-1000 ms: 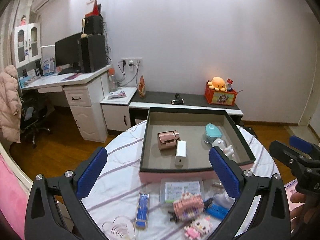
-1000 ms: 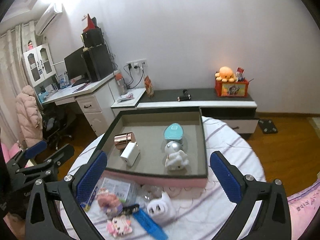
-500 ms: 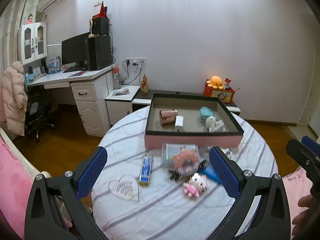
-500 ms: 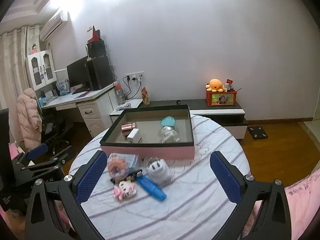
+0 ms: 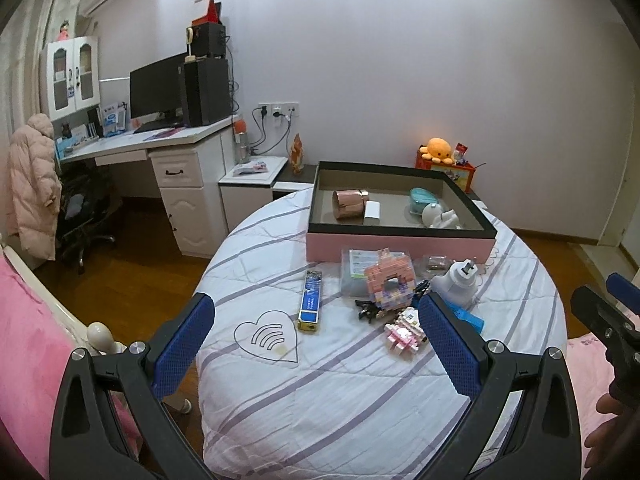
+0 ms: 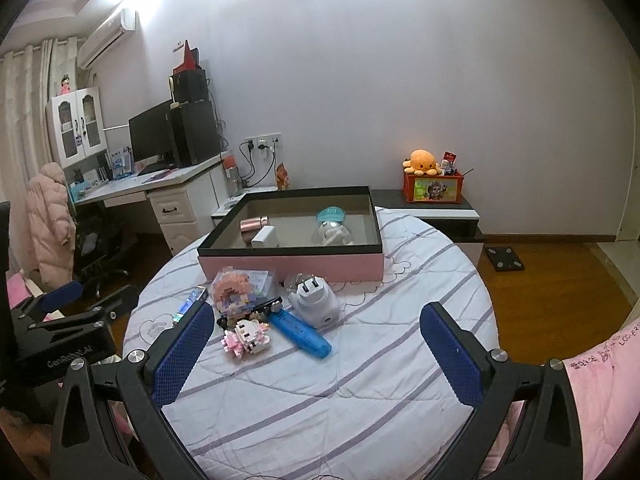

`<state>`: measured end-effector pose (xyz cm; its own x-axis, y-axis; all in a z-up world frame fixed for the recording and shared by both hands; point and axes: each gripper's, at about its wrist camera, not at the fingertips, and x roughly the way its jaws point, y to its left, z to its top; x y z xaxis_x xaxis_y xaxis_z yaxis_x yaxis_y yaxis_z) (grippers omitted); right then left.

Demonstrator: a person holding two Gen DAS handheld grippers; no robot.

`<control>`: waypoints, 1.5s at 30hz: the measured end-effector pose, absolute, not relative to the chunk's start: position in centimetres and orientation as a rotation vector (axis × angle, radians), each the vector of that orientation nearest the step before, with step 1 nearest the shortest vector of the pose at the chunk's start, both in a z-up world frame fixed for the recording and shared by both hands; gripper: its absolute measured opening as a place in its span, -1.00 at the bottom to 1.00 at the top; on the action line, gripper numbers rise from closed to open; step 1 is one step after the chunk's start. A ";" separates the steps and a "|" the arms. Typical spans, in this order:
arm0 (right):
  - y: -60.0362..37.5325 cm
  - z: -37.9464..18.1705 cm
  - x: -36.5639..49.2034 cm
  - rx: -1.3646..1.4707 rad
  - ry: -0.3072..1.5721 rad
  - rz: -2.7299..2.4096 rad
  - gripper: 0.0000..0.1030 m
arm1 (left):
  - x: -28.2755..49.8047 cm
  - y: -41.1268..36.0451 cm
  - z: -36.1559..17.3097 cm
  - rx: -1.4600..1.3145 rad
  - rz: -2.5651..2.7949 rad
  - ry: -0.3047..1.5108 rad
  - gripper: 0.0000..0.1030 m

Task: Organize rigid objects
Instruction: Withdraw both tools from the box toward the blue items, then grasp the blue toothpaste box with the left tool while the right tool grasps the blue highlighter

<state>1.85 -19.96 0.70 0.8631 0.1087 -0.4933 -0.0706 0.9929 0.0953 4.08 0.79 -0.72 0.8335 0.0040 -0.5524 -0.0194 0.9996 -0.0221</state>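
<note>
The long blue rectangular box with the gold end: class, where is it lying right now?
In the left wrist view, the long blue box lies flat on the striped tablecloth, left of the pink brick house, beside the heart outline.

Both the left gripper (image 5: 316, 342) and the right gripper (image 6: 316, 354) have drawn back from the pink box (image 6: 292, 266), so the whole counter (image 5: 360, 400) now shows.

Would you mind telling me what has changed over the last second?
Both tongs, left and right, pulled back from over the pink box toward the table's near edge, staying open and empty. Nothing was grasped or released. The box contents and the loose toys in front of it stayed put.
</note>
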 end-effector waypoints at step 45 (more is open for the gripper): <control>-17.2 -10.9 14.3 -0.109 0.885 0.281 0.20 | 19.2 2.3 -12.3 0.034 -0.035 0.937 0.95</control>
